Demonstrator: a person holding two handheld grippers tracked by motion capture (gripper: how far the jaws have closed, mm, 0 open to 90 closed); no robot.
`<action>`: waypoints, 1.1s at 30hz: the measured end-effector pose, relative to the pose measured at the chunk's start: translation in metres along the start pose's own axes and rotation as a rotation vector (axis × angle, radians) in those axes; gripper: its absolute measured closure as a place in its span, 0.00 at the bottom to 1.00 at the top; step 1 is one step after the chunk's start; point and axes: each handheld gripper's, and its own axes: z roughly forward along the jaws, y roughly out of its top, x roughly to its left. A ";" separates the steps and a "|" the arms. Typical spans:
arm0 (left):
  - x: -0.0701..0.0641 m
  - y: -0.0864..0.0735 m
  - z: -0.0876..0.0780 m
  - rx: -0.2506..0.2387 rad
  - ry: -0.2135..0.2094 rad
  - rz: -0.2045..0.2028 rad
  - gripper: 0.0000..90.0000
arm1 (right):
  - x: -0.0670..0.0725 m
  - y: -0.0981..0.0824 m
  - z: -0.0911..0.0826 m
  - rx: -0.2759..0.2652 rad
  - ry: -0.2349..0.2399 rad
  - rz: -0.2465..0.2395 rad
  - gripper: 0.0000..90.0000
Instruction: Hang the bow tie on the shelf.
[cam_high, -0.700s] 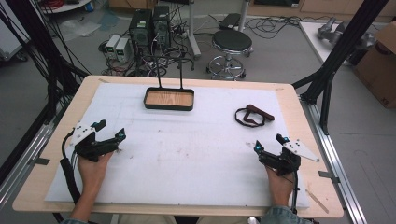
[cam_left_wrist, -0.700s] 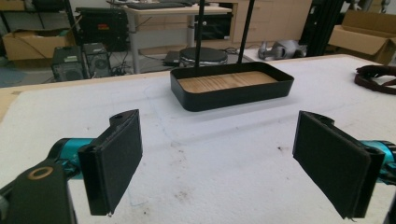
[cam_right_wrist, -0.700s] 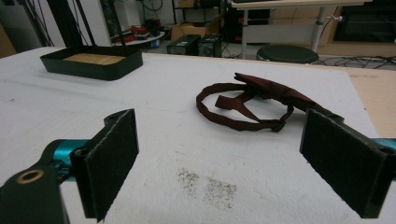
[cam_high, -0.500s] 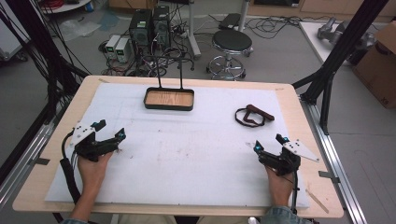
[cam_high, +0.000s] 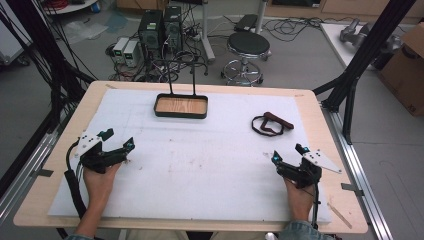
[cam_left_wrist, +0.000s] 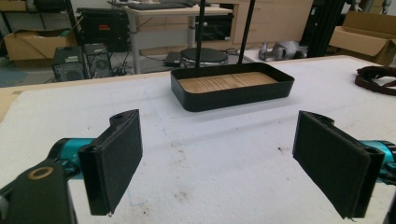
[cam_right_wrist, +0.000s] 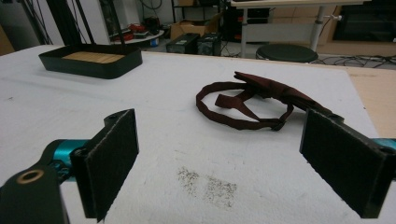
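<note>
Looks like the start pose — left tool (cam_high: 116, 142) and right tool (cam_high: 289, 154) both wide, empty, low at the desk's (cam_high: 210, 170) near corners. Dark red strap (cam_high: 271, 123) lies just ahead of the right tool; black tray (cam_high: 181, 106) sits far-centre. Likely next: right reaches forward for the strap.

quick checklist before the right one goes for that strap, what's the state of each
1. Right hand-held gripper open: ok, jaws wide apart in the right gripper view.
2. Strap in front of it: ok, it lies just ahead between the jaw lines.
3. Path to the strap free: ok, only bare white mat between.
4. Strap lying flat and loose: ok, a dark red loop on the mat, touching nothing else.
5. Left hand-held gripper out of the way: ok, open, at the mat's left side.
6. Tray free to receive: ok if that is the goal; its wooden floor is bare.
</note>
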 end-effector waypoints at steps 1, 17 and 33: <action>0.000 0.000 0.000 -0.001 0.001 0.001 0.18 | 0.000 0.000 0.000 0.002 -0.001 0.002 0.12; 0.000 0.000 0.001 -0.012 -0.006 -0.010 0.19 | -0.006 0.009 0.008 -0.004 0.007 -0.038 0.12; 0.000 -0.001 0.002 0.001 -0.012 -0.012 0.19 | -0.047 0.047 0.043 0.034 -0.023 -0.063 0.17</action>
